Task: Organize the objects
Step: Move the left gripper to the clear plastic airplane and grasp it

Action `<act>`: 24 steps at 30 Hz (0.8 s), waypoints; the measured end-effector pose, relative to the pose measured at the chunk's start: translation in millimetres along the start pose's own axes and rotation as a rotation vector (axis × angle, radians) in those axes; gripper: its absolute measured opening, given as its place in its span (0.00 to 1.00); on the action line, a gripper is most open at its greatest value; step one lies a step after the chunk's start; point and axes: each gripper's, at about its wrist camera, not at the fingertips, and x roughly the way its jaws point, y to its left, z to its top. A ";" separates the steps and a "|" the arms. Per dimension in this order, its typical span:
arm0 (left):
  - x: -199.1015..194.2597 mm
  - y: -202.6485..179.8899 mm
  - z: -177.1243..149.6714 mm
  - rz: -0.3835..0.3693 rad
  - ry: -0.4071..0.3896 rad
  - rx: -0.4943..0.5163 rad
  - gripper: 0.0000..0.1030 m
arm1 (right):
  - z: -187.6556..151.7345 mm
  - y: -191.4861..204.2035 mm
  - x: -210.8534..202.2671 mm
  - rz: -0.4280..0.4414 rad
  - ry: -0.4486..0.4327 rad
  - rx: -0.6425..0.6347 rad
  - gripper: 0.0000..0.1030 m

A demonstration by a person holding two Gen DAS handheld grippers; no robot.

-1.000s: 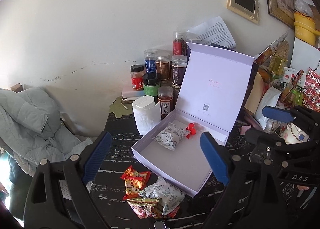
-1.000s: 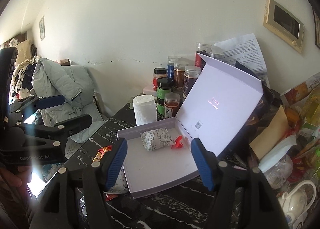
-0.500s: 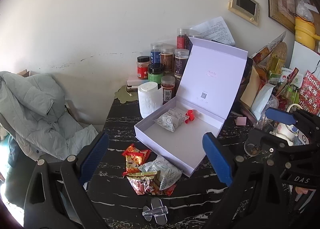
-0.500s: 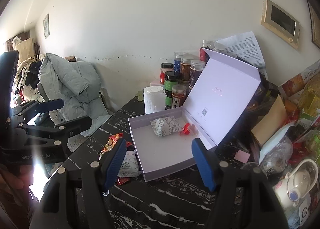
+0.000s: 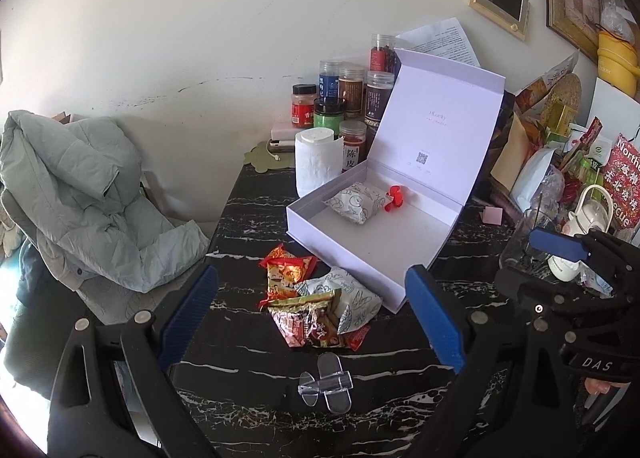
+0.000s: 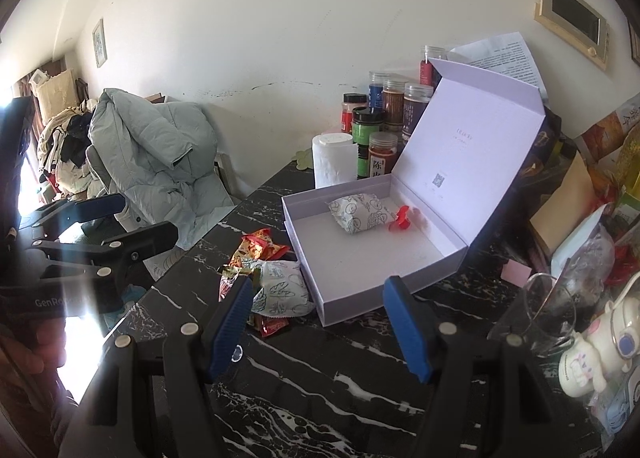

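Note:
An open lavender box sits on the black marble table, lid upright. Inside lie a white patterned packet and a small red clip. In front of the box lies a pile of snack packets, red, gold and white. A clear plastic clip lies nearest me. My left gripper is open and empty, above the pile. My right gripper is open and empty, before the box's near corner.
Several spice jars and a paper roll stand behind the box. A cluttered heap of bags, a glass and a teapot fill the right side. A grey jacket hangs off the table's left.
Both grippers have pulled back from the box and risen. The snack pile and the clear clip have come into fuller view. Both stay open and empty.

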 end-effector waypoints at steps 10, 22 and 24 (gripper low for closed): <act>18.6 19.5 -40.4 0.003 0.085 -0.029 0.92 | -28.5 15.7 22.7 0.041 0.027 0.004 0.67; 38.2 18.4 -87.8 -0.022 0.182 -0.027 0.92 | -71.3 16.9 50.6 0.089 0.102 0.022 0.67; 42.3 16.9 -95.0 -0.033 0.200 -0.028 0.92 | -78.0 16.6 54.3 0.090 0.117 0.021 0.67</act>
